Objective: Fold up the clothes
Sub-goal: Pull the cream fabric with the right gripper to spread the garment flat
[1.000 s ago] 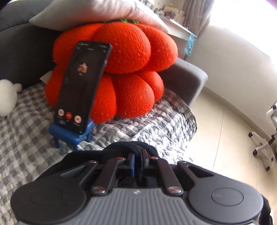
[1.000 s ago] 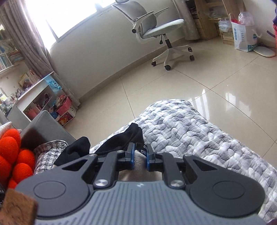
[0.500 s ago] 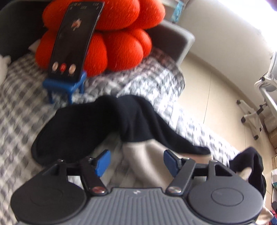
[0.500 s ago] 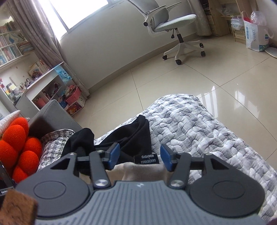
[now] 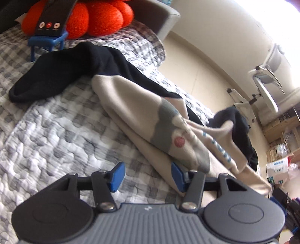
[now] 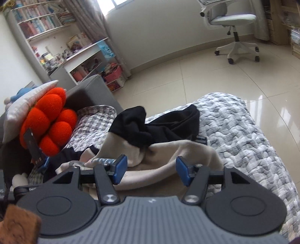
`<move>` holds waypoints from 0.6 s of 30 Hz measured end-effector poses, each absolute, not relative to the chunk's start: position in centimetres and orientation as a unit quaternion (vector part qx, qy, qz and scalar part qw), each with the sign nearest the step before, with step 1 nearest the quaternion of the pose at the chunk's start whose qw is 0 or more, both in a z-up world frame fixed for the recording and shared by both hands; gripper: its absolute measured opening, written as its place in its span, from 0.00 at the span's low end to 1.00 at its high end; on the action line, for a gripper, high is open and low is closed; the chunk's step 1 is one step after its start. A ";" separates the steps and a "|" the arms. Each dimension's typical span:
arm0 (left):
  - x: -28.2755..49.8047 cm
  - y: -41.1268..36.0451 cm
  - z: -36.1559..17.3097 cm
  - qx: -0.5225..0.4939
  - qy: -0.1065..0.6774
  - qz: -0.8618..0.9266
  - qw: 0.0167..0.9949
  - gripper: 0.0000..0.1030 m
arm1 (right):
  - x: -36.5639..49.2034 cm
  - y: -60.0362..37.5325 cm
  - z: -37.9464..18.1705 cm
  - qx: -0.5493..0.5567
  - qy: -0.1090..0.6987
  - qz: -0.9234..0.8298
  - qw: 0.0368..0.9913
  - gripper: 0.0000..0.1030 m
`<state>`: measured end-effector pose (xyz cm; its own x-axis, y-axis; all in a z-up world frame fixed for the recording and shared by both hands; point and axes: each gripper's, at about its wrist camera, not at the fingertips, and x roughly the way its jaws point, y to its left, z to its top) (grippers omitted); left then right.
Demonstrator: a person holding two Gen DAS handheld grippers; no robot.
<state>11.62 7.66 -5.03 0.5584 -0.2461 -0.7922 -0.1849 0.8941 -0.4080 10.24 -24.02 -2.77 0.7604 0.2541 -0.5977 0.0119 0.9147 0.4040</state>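
Grey-checked quilt (image 5: 56, 131) carries the beige-and-black garment (image 5: 135, 105), lying crumpled, its far end blurred, its print hard to read; the phone (image 5: 54, 16) is cut off at the top; left gripper (image 5: 146, 176) spread wide, one pad touching beige cloth; right gripper (image 6: 151, 169) wide apart, holding nothing.

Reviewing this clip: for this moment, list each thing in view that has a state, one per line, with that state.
left gripper: open, holding nothing.
right gripper: open, holding nothing.
black and beige garment: unfolded, rumpled on the quilt.
phone: screen lit, propped on a blue stand against the orange cushion.
office chair: unoccupied, upright on the floor.
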 end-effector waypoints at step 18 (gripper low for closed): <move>12.3 10.1 -6.7 -0.261 0.444 -0.062 0.855 0.99 | 9.9 -10.0 -5.6 0.078 0.375 0.298 0.875 0.54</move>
<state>12.28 10.11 -6.68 0.5978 -0.3381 -0.7268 -0.1259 0.8559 -0.5017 9.87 -10.02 -5.61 0.5421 0.5791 -0.6089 -0.4621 0.8106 0.3596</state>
